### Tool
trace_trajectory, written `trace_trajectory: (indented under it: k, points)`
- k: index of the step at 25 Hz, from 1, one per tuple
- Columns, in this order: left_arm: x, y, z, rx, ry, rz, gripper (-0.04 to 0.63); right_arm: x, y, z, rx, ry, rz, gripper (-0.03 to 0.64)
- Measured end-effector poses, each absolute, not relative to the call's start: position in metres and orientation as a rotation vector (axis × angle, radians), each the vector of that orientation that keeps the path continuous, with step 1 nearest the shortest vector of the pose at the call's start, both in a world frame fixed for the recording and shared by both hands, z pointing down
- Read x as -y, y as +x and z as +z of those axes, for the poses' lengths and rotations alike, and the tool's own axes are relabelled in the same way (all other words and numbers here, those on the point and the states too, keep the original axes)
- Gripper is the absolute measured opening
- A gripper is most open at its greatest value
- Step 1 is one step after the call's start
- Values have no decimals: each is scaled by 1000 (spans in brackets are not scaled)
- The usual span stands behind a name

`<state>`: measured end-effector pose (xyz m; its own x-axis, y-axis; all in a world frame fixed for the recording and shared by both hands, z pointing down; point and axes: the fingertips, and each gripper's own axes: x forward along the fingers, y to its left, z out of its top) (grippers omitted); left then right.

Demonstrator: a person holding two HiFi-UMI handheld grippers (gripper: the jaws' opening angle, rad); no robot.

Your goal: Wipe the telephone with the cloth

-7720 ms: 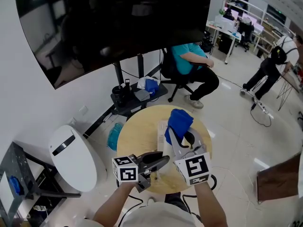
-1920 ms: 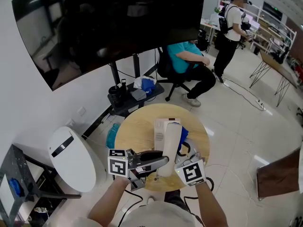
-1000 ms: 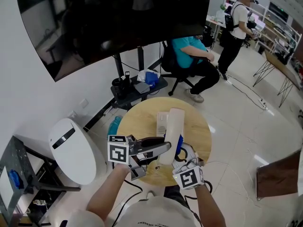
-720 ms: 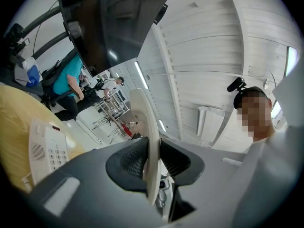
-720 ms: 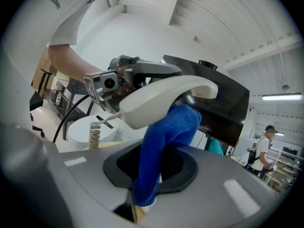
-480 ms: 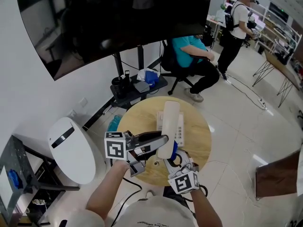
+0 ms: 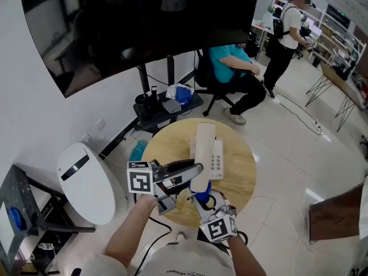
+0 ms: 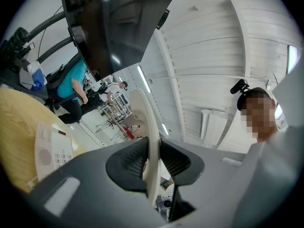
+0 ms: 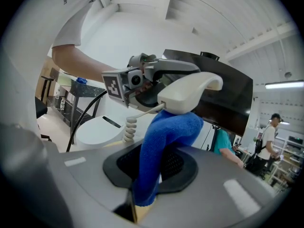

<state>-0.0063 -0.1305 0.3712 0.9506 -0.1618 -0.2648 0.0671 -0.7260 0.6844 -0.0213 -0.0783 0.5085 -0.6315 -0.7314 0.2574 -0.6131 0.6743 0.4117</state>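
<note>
head view: left tongs (image 7: 194, 172) pinch handset (image 7: 204, 140), long axis running straight up frame; right tongs (image 7: 206, 204) pinch cloth (image 7: 201, 196).

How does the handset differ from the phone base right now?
The handset is lifted, clamped in the left hand-held gripper; the base lies flat on the table. The handset is a plain curved bar; the base carries a keypad. The blue cloth meets the handset, not the base. Both are off-white.

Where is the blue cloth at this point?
In the right gripper view the blue cloth is clamped in the right gripper, its top touching one end of the handset held by the left gripper above the table.
</note>
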Motion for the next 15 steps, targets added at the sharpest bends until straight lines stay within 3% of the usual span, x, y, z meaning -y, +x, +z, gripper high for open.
trace_trajectory:
  k: [15]
  points:
    - [151, -13, 421, 137, 2272, -418, 80, 88, 20, 515, 2490, 1265, -178, 61]
